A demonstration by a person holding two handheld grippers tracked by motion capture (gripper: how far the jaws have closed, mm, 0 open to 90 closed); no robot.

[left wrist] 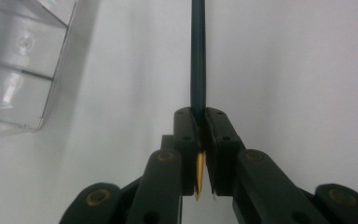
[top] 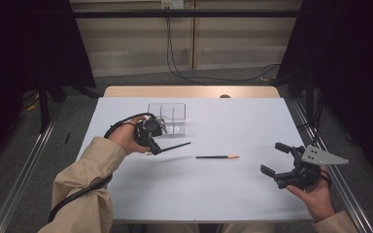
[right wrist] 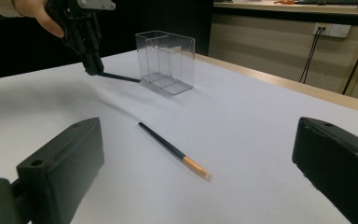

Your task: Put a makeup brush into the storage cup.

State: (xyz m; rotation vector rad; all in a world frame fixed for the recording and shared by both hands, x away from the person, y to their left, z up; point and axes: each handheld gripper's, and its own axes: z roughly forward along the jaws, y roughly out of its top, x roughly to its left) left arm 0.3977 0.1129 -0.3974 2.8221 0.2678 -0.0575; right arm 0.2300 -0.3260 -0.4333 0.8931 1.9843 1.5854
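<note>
On the table [top: 252, 194] we find a box [top: 167, 118] standing toward the far left, two compartments side by side. Just before it and a little left, the left gripper [top: 156, 148] hangs above the surface with a pencil [top: 173, 146] clamped between its jaws, the shaft running out to the right and clear of the tabletop. To the right of that, near the table's middle, a second pencil [top: 217, 157] lies flat, well apart from the box. At the near right edge we see the right gripper [top: 275, 159], jaws spread, facing left toward the lying pencil. Behind the table, cables [top: 175, 63] trail across the floor.
</note>
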